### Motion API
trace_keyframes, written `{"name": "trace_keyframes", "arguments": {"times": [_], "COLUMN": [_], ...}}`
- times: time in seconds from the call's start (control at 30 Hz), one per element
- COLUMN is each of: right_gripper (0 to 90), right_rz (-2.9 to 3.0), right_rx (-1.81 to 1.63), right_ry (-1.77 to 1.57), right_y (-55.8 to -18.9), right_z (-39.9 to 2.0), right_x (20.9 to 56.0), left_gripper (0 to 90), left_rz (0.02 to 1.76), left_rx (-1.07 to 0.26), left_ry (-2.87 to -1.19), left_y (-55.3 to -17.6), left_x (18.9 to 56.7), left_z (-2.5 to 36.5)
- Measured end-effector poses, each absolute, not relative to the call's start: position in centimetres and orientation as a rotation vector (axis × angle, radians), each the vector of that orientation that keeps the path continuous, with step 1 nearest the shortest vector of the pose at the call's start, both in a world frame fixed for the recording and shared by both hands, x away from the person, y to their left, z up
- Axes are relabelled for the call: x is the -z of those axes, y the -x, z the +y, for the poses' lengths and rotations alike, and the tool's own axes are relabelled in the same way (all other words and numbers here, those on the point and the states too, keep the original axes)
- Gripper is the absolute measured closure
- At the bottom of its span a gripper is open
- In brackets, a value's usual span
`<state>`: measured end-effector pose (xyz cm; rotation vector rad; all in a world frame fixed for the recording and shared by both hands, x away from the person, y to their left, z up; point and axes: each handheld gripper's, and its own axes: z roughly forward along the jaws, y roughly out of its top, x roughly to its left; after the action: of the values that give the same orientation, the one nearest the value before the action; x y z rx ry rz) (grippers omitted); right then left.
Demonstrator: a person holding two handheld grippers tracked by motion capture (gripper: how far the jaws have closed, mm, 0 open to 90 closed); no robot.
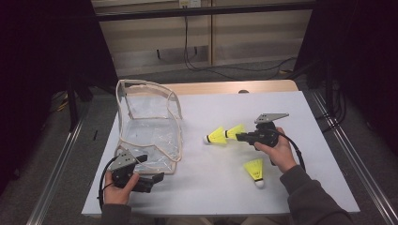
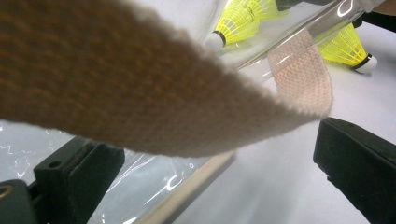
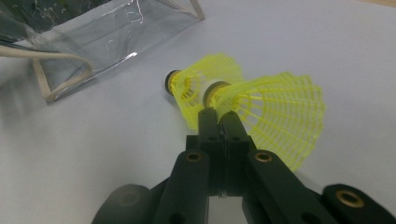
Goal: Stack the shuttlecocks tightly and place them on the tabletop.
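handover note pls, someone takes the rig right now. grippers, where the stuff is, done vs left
Right gripper: jaws shut, pinching the skirt edge of a yellow shuttlecock low over the table.
Left gripper: jaws open by the clear bag's near corner, its webbing strap lying across them, not gripped.
A second shuttlecock lies just ahead of the held one; a third lies near the right hand.
Done: one shuttlecock gripped. Nothing visible inside the bag.
Left, probably: hold the bag open, load all three.
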<state>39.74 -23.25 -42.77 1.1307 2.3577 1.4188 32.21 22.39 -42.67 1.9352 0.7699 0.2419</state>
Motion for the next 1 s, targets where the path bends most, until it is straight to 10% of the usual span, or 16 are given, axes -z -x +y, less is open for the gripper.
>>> {"name": "trace_keyframes", "arguments": {"times": [1.0], "right_gripper": [89.4], "right_rz": [2.392], "right_rx": [-1.427], "right_ry": [-1.104], "right_y": [-40.0], "right_z": [-22.1], "right_x": [42.9], "left_gripper": [1.8], "left_rz": [0.771], "left_rx": [-0.242], "left_ry": [-1.933], "left_y": [-32.2], "left_x": [42.7], "left_z": [22.4]}}
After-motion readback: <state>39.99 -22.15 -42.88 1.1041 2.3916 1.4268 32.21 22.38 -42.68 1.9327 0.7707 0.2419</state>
